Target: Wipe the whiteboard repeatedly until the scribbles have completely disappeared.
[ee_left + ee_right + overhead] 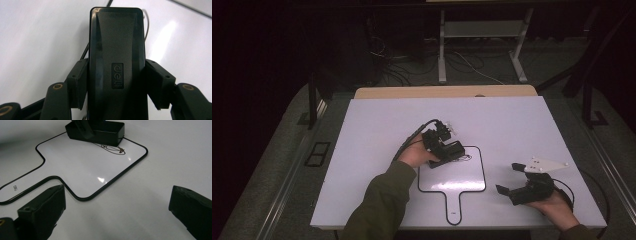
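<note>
While white table (pixel 377 150) lay under dim light, you held handled whiteboard (pixel 472 170) scene mid-wipe, it seemed. Left gripper (pixel 447 150) pinched black deli eraser (pixel 117 62) by its sides, eraser resting on whiteboard's far edge beside scribble (pixel 113 148). Right gripper (pixel 512 181) hovered near whiteboard's right edge, jaws spread, holding nothing. Next move likely called for dragging eraser across scribble, pressing flat.

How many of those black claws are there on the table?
2. The left claw is over the paddle-shaped whiteboard, shut on a black eraser near some scribbles. The right claw is open, beside the whiteboard, near the table's right edge.
</note>
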`<state>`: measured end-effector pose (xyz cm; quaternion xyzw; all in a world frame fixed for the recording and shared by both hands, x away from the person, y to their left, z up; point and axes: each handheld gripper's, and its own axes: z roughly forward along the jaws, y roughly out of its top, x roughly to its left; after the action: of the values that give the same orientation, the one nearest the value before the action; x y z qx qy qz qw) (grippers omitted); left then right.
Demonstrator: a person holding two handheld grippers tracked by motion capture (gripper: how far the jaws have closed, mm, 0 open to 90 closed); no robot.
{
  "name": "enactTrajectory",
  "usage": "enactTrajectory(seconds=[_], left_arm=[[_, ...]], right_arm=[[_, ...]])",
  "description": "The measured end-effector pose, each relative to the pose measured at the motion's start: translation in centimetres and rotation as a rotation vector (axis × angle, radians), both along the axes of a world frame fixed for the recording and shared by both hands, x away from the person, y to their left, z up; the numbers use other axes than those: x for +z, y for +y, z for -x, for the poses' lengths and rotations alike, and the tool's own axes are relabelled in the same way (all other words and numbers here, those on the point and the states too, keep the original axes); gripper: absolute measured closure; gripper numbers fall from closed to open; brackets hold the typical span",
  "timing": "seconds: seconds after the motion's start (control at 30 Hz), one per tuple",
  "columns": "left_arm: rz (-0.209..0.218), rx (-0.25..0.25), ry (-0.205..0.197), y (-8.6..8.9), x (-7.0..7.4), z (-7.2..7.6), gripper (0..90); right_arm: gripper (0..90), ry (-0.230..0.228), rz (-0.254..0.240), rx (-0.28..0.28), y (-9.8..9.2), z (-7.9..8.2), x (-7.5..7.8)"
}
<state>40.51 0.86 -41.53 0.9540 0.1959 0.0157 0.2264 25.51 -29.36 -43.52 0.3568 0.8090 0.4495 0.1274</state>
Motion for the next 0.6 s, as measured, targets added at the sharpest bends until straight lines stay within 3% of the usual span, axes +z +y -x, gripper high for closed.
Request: enactTrajectory(seconds=[0.07, 0.33, 0.6], left_arm=[[-0.009, -0.013, -0.016, 0.7, 0.0, -0.1, 39.1], [-0.017, 0.014, -0.008, 2.8, 0.1, 0.2, 39.1], [-0.022, 0.007, -0.015, 2.0, 0.1, 0.6, 39.2]], right_arm=[[0.0, 0.001, -0.001, -0.002, 0.0, 0.0, 0.0], [0.0, 0.001, 0.0, -0.003, 0.0, 0.0, -0.1], [0.0, 0.0, 0.0, -0.001, 0.1, -0.1, -0.1]])
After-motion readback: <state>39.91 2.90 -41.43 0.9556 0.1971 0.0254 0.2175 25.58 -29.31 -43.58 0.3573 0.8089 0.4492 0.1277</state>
